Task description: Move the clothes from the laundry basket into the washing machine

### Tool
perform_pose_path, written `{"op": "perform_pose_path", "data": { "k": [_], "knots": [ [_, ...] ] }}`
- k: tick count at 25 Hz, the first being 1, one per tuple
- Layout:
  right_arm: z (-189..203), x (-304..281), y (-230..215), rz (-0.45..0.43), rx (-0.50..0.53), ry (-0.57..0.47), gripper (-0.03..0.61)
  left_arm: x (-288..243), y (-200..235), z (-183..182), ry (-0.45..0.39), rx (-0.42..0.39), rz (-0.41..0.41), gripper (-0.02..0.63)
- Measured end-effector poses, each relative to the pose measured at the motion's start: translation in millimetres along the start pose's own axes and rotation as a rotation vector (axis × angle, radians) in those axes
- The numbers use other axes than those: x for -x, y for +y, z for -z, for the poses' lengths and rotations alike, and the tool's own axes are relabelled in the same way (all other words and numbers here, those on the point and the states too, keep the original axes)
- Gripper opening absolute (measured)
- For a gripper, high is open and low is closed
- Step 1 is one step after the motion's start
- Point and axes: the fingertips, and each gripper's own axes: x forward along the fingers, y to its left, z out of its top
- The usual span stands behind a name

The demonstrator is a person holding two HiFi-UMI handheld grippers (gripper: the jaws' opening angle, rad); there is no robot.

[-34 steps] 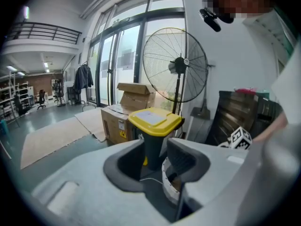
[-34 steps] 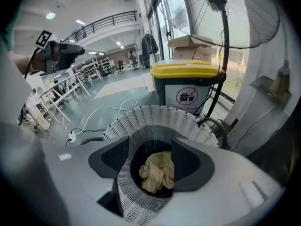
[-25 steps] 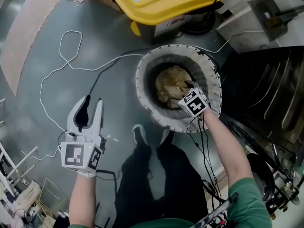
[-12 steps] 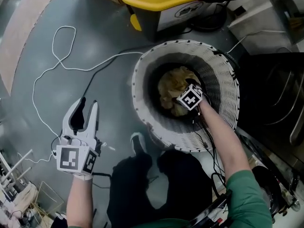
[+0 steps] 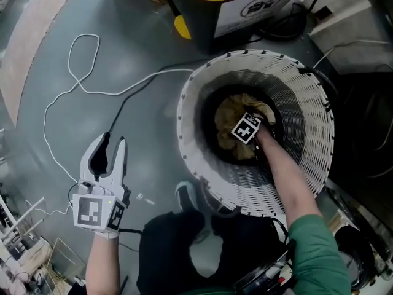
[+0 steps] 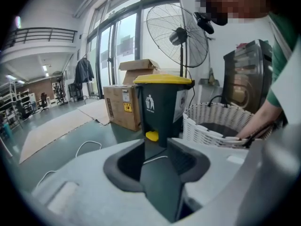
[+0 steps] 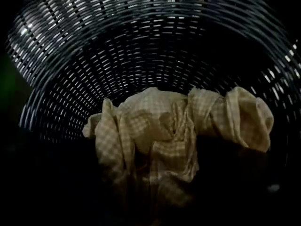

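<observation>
While the left gripper (image 5: 105, 147) hangs slightly open and empty above the floor (image 5: 150, 143), the right gripper (image 5: 243, 125), jaws just opened wide, reaches into the basket (image 5: 310, 158), its checked cloth (image 7: 169, 126) between them.

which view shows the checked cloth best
The right gripper view: the crumpled yellowish checked cloth fills its middle, pattern plain. The head view shows it small and partly covered, deep in the white woven laundry basket. The left gripper view shows only that basket's outside.

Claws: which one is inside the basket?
The right claw, down inside the white basket, its jaws just opening with the checked cloth between them. The left claw hovers outside, above the floor.
</observation>
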Motion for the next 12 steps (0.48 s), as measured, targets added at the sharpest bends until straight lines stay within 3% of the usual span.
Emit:
{"op": "perform_pose_path", "data": {
  "k": [5, 6, 7, 8, 9, 12],
  "knots": [
    [-2, -9, -1, -0.025, 0.003, 0.023, 0.578, 0, 12, 11, -0.001, 0.013, -0.01, 0.149],
    [-2, -7, -3, -0.016, 0.006, 0.021, 0.554, 0, 11, 12, -0.001, 0.017, -0.007, 0.149],
    [-2, -3, -6, 0.002, 0.011, 0.018, 0.489, 0, 9, 12, -0.001, 0.02, -0.001, 0.146],
    [-1, 1, -9, 0.026, 0.019, 0.017, 0.368, 0, 7, 11, -0.003, 0.023, 0.006, 0.141],
    [0, 4, -10, 0.048, 0.032, 0.019, 0.205, 1, 4, 9, -0.006, 0.025, 0.013, 0.138],
    [5, 7, -5, 0.088, 0.067, 0.04, 0.127, 6, 0, 2, -0.013, 0.03, 0.026, 0.13]
  ]
}}
